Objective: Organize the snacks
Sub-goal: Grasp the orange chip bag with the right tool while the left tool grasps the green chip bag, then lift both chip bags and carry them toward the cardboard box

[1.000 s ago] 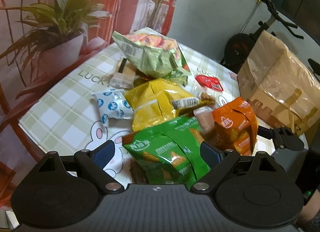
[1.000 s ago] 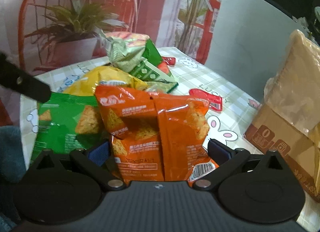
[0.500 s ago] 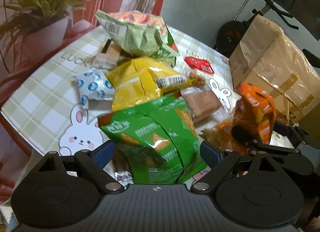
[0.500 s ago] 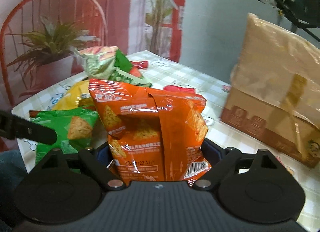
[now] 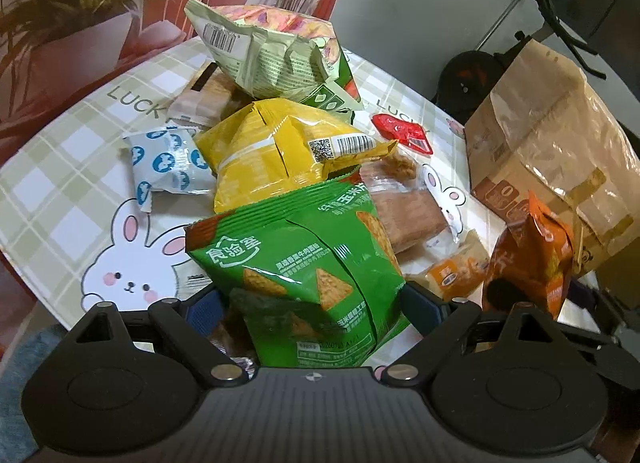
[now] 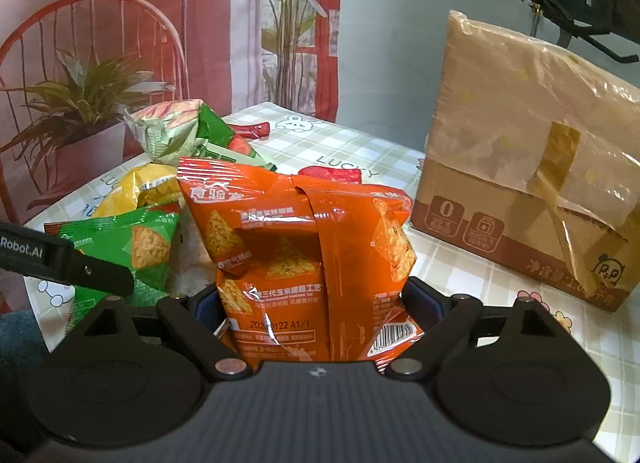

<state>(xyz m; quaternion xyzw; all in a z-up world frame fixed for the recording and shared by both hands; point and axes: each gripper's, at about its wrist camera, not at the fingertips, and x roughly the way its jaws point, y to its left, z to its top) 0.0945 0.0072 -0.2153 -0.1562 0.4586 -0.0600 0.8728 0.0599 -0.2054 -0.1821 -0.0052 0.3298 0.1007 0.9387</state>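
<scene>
- Table (image 5: pixel 60 183), covered in a green-checked cloth printed with rabbits, is bearing everything listed here.
- Cardboard box (image 6: pixel 520 167), brown, taped and wrapped in clear film, is standing on the table's right side; its flaps are lying closed, so its contents cannot be told.
- Pale green snack bag (image 5: pixel 272 55) is lying on top of the pile at the far end.
- Yellow snack bag (image 5: pixel 280 155) is lying just below it, barcode facing up.
- Green chip bag (image 5: pixel 304 263) is sitting between the pads of the left gripper (image 5: pixel 316 307); whether they are pressing on it cannot be told.
- Orange chip bag (image 6: pixel 304 259) is standing upright, pinched at both sides by the right gripper (image 6: pixel 316 303), whose jaws have just been closing on it, near the box.
- Blue-and-white packet (image 5: pixel 168 163) is lying left of the yellow bag.
- Red packet (image 5: pixel 404 135) is lying flat, apart from the pile.
</scene>
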